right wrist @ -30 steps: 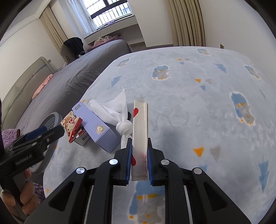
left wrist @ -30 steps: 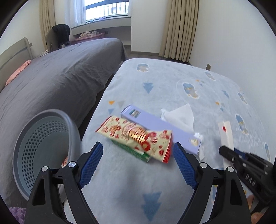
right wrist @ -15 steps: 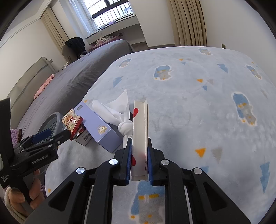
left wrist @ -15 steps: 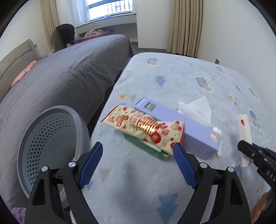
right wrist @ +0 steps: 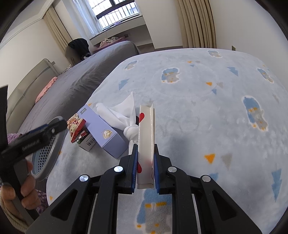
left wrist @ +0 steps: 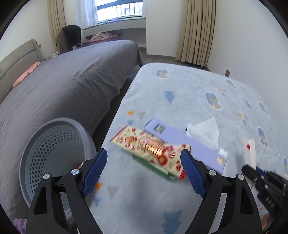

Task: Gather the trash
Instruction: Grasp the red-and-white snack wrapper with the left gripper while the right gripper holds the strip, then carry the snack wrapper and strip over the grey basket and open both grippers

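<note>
While your right gripper pinches the white carton strip with red hearts between its blue pads, the strip stands on edge and runs away from you over the pale blue rug. Just to the left of its far end lies a knotted white tissue, touching the lavender box that rests flat on the rug. Against the left side of that box sits a red and cream snack wrapper on top of a small green and white box.

Your left gripper is spread wide and holds nothing; its blue pads hang above the rug, on the near side of the snack wrapper, which is blurred in this view. Left of the gripper, beside the rug's left edge, the grey perforated trash basket lies tipped with its mouth toward you. Farther left stretches a bed with a grey cover. At the far wall you see beige curtains and a window. In the right wrist view your left hand grips the handle at the near left.
</note>
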